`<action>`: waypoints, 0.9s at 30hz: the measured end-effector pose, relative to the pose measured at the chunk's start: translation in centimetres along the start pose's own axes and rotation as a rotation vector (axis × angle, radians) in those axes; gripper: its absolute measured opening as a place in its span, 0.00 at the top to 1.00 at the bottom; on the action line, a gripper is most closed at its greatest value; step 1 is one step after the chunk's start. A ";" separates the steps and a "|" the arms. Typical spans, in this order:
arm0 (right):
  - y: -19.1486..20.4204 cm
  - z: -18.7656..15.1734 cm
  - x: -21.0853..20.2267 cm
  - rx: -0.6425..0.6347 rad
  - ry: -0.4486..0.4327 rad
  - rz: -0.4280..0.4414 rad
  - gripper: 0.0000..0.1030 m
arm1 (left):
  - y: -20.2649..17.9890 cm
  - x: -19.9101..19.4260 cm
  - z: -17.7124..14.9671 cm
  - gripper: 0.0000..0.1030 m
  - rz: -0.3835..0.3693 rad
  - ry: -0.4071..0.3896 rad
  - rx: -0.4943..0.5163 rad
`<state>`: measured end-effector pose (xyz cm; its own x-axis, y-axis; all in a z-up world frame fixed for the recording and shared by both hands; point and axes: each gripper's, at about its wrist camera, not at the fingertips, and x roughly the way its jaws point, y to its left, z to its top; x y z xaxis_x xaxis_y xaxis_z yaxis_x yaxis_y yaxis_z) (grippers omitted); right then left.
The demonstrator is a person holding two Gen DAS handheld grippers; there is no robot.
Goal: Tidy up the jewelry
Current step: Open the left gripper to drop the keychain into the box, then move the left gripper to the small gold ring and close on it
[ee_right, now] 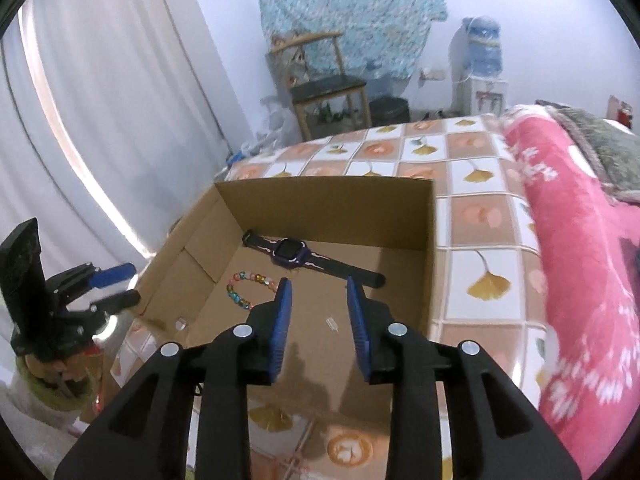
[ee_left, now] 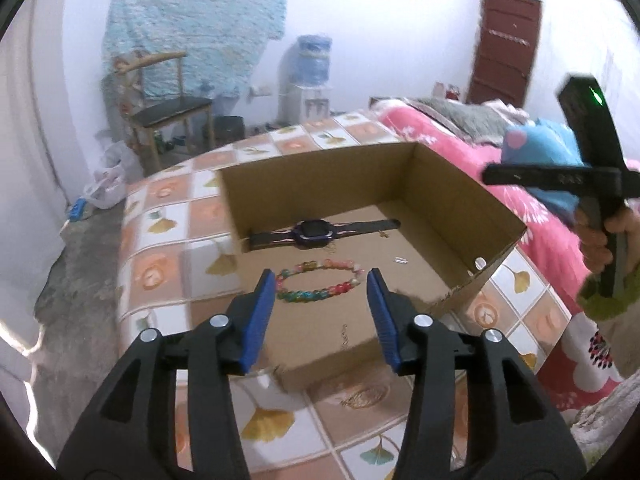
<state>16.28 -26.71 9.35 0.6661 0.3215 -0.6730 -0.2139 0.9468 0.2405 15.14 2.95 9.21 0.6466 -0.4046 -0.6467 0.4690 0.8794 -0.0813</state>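
Observation:
An open cardboard box [ee_left: 460, 208] [ee_right: 328, 204] lies on a tiled tabletop. Inside it are a dark purple smartwatch [ee_left: 316, 230] [ee_right: 292, 252] at the back and a multicoloured bead bracelet [ee_left: 320, 280] [ee_right: 240, 286] in front of it. A small clear piece [ee_left: 400, 260] [ee_right: 332, 322] lies on the box floor. My left gripper [ee_left: 322, 280] is open and empty, above the bracelet at the box's near edge; it also shows in the right wrist view [ee_right: 116, 284]. My right gripper [ee_right: 318, 286] is open and empty above the box floor; its body shows in the left wrist view [ee_left: 592, 184].
The tiled table [ee_left: 160, 240] [ee_right: 480, 240] ends on the left over a concrete floor. A pink blanket [ee_left: 440, 140] [ee_right: 580, 240] lies on the right. A wooden chair [ee_left: 168, 108], a water dispenser [ee_left: 308, 80] and a white curtain [ee_right: 100, 120] stand behind.

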 end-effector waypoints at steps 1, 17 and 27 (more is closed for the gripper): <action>0.0 -0.4 -0.6 0.004 -0.008 -0.002 0.70 | 0.3 -0.5 -0.2 0.54 0.004 -0.006 -0.010; 3.5 -12.6 0.1 0.038 0.197 0.054 0.65 | -3.3 -0.1 -8.5 0.50 -0.098 0.134 -0.023; 3.8 -13.0 3.1 0.022 0.195 -0.016 0.65 | -8.4 4.1 -9.4 0.51 -0.184 0.176 0.102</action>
<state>8.24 -21.85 -0.96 0.5176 0.3059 -0.7991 -0.1872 0.9518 0.2431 8.24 -3.72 0.08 0.4347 -0.4976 -0.7506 0.6327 0.7619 -0.1387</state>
